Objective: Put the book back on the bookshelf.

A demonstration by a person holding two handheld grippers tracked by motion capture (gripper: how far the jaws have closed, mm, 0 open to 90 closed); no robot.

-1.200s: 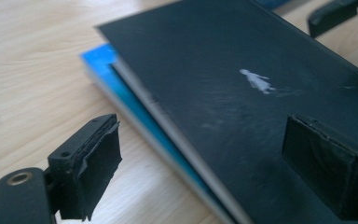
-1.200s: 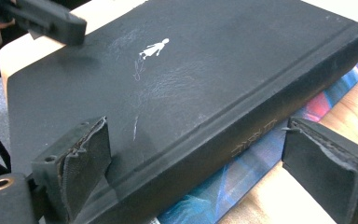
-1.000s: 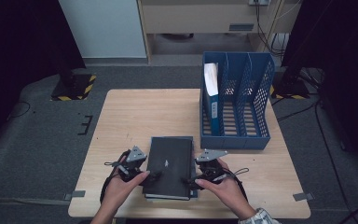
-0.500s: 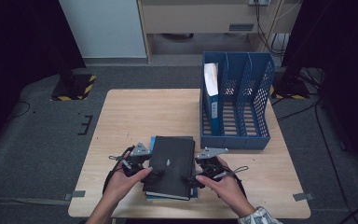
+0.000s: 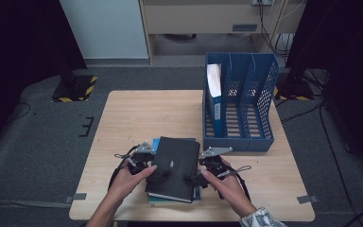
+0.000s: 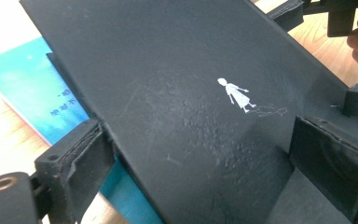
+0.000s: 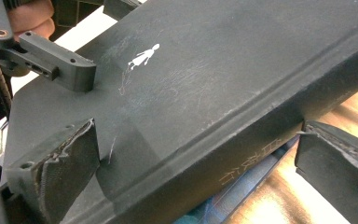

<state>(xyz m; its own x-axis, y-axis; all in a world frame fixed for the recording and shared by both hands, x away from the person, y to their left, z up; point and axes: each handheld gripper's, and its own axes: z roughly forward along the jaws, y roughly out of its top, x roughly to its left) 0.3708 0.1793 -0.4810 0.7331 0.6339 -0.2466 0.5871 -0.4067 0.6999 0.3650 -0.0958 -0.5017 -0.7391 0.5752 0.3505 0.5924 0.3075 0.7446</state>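
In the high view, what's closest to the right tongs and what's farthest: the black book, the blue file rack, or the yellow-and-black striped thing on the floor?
From the right tongs:
1. Black book, right beside them, at the table's near edge.
2. Blue file rack, just behind, on the table's right.
3. Striped floor piece, far back left, off the table.

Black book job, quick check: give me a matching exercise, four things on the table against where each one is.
Things:
1. black book
2. blue book
3. blue file rack
4. white paper

Places:
A. standing in the rack's left slot
B. at the table's right, far side
C. between both grippers, on top
D. flat under the other book

Pairs: 1-C, 2-D, 3-B, 4-A
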